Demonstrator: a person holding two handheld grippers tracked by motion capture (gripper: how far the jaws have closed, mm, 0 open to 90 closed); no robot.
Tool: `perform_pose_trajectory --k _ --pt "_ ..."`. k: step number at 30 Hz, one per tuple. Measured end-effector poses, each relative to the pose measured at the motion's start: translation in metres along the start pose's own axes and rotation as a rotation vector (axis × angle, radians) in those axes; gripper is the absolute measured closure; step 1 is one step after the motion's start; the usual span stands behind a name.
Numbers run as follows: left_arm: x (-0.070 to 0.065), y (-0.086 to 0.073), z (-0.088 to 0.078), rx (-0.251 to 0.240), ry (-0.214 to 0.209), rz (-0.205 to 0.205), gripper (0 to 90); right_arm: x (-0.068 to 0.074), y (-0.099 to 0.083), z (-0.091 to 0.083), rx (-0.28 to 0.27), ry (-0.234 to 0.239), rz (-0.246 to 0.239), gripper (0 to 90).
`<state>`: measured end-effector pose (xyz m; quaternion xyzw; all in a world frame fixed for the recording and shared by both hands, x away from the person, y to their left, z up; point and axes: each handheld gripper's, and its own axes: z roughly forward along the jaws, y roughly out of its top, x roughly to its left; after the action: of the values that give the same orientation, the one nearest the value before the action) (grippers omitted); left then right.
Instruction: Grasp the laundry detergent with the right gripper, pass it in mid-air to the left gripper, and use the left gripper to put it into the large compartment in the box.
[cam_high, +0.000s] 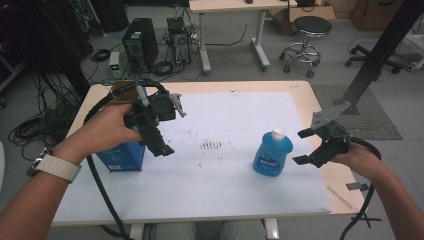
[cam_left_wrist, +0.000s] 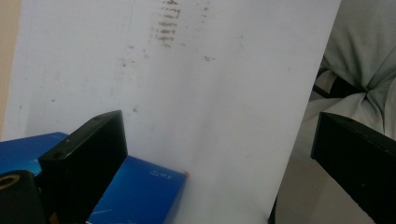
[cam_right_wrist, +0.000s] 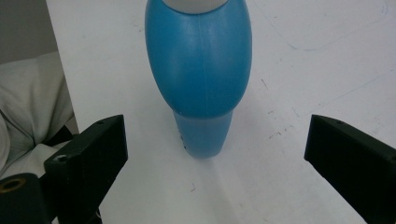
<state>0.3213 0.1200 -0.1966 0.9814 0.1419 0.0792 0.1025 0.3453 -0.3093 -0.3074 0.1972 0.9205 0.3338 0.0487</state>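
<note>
High view: my right gripper (cam_high: 306, 146) hangs just right of the blue bottle (cam_high: 272, 153), jaws spread wide, touching nothing. The bottle stands upright w/ a white cap on the white sheet (cam_high: 225, 175). My left gripper (cam_high: 162, 132) is well left of the bottle, above the blue box (cam_high: 122, 157), holding nothing.

Left gripper view: jaws wide apart, the blue box (cam_left_wrist: 140, 196) under the left jaw (contact: can't tell), stained sheet (cam_left_wrist: 210, 93) beyond.

Right gripper view: jaws spread, the bottle (cam_right_wrist: 201, 70) centred between and beyond them, clear gap each side, no contact.
</note>
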Motion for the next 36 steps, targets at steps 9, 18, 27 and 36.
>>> perform_pose_trajectory --k 9,18,27,36 --pt "0.0 0.001 0.001 -0.003 0.0 -0.001 4.1 -0.001 -0.005 0.007 -0.029 0.01 -0.001 5.7" --pt "0.001 0.002 0.002 0.001 -0.003 -0.003 4.2 -0.004 -0.011 0.012 -0.065 0.019 0.012 5.7" --pt "0.002 0.002 0.003 0.005 -0.007 -0.006 4.2 -0.004 -0.018 0.019 -0.086 0.018 0.021 5.8" --pt "0.002 0.003 0.004 0.003 -0.007 -0.007 4.2 -0.005 -0.022 0.023 -0.119 0.025 0.025 5.7"
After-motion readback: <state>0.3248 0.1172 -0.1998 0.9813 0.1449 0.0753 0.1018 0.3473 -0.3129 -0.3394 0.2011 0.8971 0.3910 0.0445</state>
